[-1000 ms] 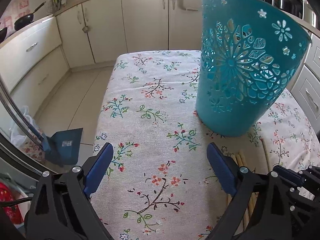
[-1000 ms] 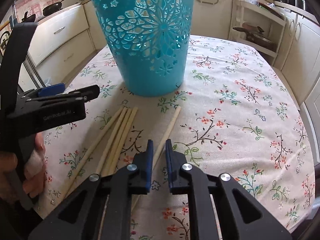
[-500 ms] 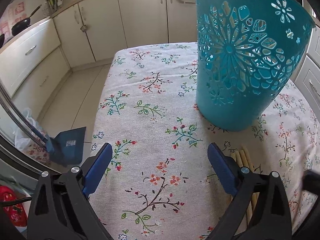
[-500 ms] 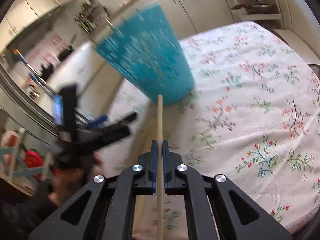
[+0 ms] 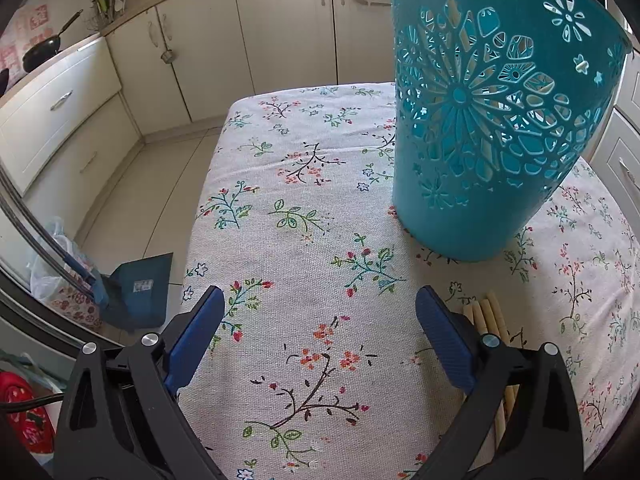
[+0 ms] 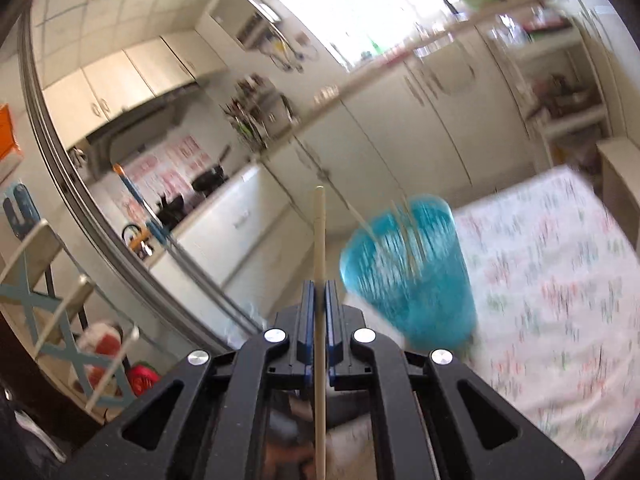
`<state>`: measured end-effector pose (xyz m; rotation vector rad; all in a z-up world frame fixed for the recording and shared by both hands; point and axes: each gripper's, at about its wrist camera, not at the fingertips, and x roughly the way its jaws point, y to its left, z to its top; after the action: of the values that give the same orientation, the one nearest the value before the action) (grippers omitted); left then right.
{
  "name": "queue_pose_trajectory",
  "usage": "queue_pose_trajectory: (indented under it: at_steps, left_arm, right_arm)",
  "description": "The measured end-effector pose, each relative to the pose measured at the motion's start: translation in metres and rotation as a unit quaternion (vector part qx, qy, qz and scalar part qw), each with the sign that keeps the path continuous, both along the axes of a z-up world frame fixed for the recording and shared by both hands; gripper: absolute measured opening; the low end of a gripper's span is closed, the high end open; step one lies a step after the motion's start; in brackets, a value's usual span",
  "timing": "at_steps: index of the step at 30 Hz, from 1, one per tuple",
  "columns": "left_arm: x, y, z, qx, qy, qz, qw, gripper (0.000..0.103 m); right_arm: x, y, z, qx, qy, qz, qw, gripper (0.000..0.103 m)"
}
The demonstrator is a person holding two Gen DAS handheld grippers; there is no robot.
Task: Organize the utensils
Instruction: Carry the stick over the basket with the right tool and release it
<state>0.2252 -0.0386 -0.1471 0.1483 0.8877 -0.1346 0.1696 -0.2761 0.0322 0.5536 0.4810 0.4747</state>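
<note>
My right gripper [image 6: 319,294] is shut on a pale wooden chopstick [image 6: 319,236], which sticks out past the pads and points up toward the cabinets. It hangs high above the table, to the left of the teal cut-out basket [image 6: 408,276], which is blurred and holds several sticks. In the left wrist view the same basket [image 5: 492,120] stands on the floral tablecloth [image 5: 304,208]. My left gripper [image 5: 318,312] is open over bare cloth. Several more chopsticks [image 5: 490,316] lie just right of its right finger.
White kitchen cabinets [image 5: 276,28] run behind the table. A blue dustpan [image 5: 140,288] lies on the tiled floor at the left. A chair back [image 6: 52,300] shows at the left of the right wrist view. The tablecloth [image 6: 560,280] spreads to the right of the basket.
My right gripper closed on one chopstick, lifted it off the cloth and tilted upward; its view swung from the table to the cabinets. The left gripper stayed put and open.
</note>
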Motion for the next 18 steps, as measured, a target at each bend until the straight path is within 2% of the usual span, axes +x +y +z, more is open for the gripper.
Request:
queue_pose_trajectory:
  at_steps: [3, 7, 11, 13, 15, 18]
  left_arm:
    - [0.0, 0.001, 0.0, -0.002, 0.001, 0.0, 1.0, 0.093]
    - [0.0, 0.002, 0.0, -0.003, 0.005, -0.003, 1.0, 0.093]
    - [0.003, 0.001, -0.003, 0.0, 0.013, -0.007, 0.9999, 0.093]
    - [0.003, 0.001, -0.004, -0.001, 0.014, -0.008, 0.9999, 0.093]
    - [0.003, 0.002, -0.003, -0.003, 0.015, -0.008, 0.9999, 0.093]
    - [0.004, 0.003, -0.003, -0.007, 0.016, -0.004, 0.9998, 0.093]
  right_arm:
    - [0.017, 0.004, 0.027, -0.008, -0.045, -0.03, 0.998, 0.006]
    - [0.052, 0.014, 0.049, -0.037, -0.1, -0.103, 0.989, 0.006]
    - [0.089, 0.03, 0.032, -0.098, -0.105, -0.164, 0.976, 0.006]
    - [0.1, 0.036, 0.018, -0.127, -0.094, -0.175, 0.972, 0.006]
    - [0.106, 0.044, 0.001, -0.155, -0.073, -0.169, 0.971, 0.006]
    - [0.095, 0.049, -0.017, -0.172, -0.06, -0.157, 0.971, 0.007]
